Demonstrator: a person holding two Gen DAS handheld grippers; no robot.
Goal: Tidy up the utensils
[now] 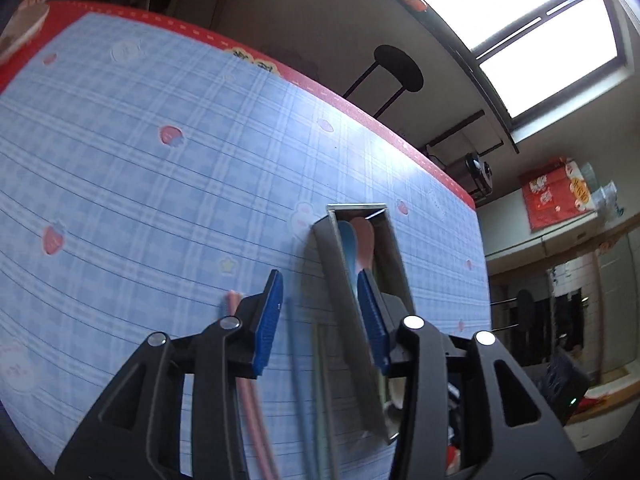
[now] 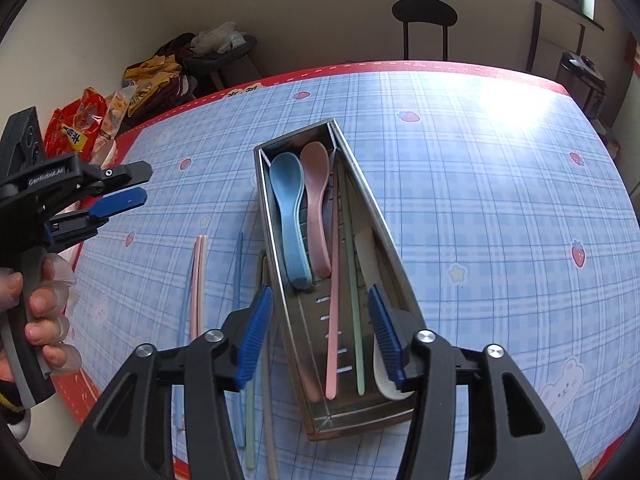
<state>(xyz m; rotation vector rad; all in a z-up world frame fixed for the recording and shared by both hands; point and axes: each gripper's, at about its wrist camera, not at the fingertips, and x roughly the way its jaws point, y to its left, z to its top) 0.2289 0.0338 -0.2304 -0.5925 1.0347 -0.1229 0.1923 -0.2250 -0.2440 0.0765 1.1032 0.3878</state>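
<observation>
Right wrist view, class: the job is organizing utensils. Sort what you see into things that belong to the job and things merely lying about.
Belong to the job:
metal tray
blue spoon
pink spoon
pink chopstick and green chopstick in the tray
loose chopsticks on the tablecloth

Lying about:
snack packets
black stool
</observation>
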